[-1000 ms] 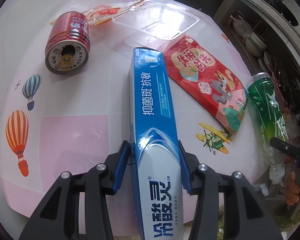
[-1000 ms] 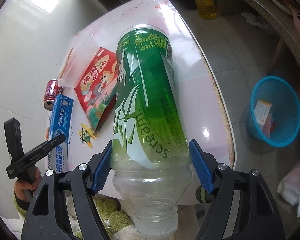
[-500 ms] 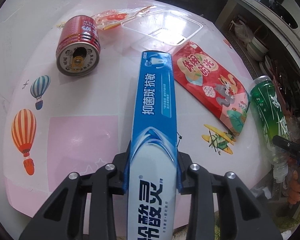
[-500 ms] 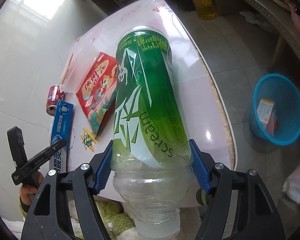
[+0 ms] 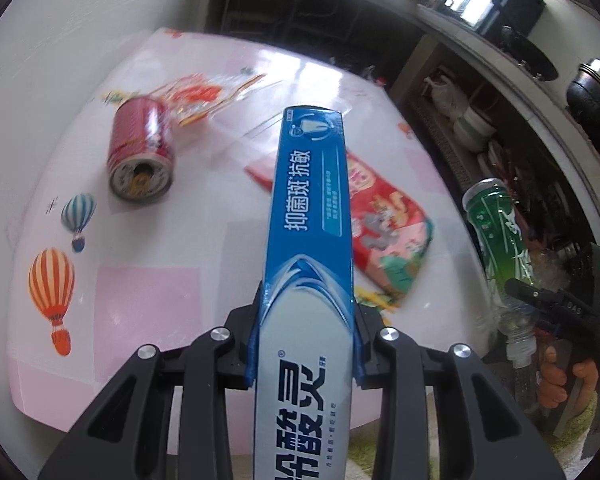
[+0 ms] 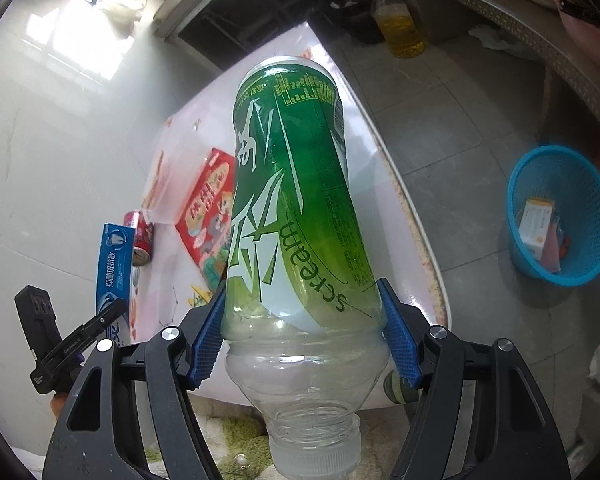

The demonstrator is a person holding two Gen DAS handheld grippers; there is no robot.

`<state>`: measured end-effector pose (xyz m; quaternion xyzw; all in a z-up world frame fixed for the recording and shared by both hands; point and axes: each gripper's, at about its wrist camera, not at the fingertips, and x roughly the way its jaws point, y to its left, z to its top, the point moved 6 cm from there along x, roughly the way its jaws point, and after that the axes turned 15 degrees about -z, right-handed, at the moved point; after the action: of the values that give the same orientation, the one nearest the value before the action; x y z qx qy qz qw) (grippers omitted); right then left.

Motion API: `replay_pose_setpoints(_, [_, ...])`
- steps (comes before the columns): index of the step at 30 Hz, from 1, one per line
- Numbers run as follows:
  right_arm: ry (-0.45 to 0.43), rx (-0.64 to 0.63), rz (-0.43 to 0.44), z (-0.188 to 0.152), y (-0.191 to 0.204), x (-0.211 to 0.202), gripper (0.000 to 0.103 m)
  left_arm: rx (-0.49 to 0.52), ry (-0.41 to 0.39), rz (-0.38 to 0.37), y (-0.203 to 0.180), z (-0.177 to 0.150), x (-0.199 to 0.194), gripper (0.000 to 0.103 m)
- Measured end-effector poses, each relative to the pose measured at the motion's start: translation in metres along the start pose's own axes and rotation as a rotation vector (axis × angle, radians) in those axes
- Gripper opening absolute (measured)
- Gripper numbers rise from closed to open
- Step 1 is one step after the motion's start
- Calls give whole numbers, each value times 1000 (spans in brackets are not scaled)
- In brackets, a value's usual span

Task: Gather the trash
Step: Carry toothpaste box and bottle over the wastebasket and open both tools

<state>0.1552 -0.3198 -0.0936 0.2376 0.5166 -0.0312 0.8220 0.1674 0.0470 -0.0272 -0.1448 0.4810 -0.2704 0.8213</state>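
1. The left gripper (image 5: 304, 336) has its blue pads clamped on the near end of a long blue-and-white cardboard toothpaste box (image 5: 310, 216). The box's long axis runs straight ahead along the fingers, its far end raised off the pink balloon-print table (image 5: 148, 300).
2. The right gripper (image 6: 302, 334) is clamped on the shoulder of a green-labelled clear plastic bottle (image 6: 292, 200), cap end near, base pointing far.
3. The blue plastic mesh basket (image 6: 588, 264) stands on the floor to the right of the table, nearer the right hand, so the bottle likely goes in first.
4. Left on the table: a red drink can (image 5: 140, 152) lying on its side at far left, and a red snack packet (image 5: 388, 228) beside the box.
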Motion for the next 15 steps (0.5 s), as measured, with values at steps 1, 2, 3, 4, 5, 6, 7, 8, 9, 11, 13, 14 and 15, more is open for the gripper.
replay_pose_setpoints(1, [-12, 13, 5, 1, -4, -4, 66, 14, -1, -18, -8, 3, 1, 32])
replay_pose_setpoints(2, [-26, 25, 7, 2, -9, -8, 66, 27, 2, -41, -17, 7, 3, 32])
replay_pose_setpoints(3, [-49, 46, 5, 4, -18, -16, 66, 41, 8, -67, -28, 12, 7, 32])
replay_pose_setpoints(4, [-68, 65, -2, 5, -26, -22, 66, 60, 14, -90, -39, 17, 12, 32])
replay_pose_setpoints(5, [-92, 91, -13, 6, -37, -29, 66, 88, 21, -113, -53, 23, 17, 32])
replay_pose_setpoints(6, [-109, 114, -23, 6, -47, -35, 66, 116, 29, -134, -67, 28, 23, 32])
replay_pose_setpoints(7, [-129, 146, -36, 7, -59, -41, 66, 138, 39, -154, -79, 32, 28, 32])
replay_pose_setpoints(8, [-146, 179, -51, 6, -74, -48, 66, 167, 55, -188, -97, 37, 37, 32])
replay_pose_setpoints(9, [-166, 225, -75, 4, -94, -56, 66, 192, 73, -215, -113, 40, 45, 32])
replay_pose_setpoints(11, [-182, 295, -107, -3, -124, -65, 66, 245, 116, -262, -146, 45, 67, 32])
replay_pose_setpoints(13, [-174, 388, -136, -16, -162, -69, 67, 280, 191, -299, -176, 45, 94, 33])
replay_pose_setpoints(14, [-162, 432, -145, -23, -177, -68, 67, 292, 229, -317, -188, 42, 106, 33])
replay_pose_setpoints(15, [-151, 465, -152, -30, -192, -67, 67, 304, 267, -345, -204, 39, 122, 33])
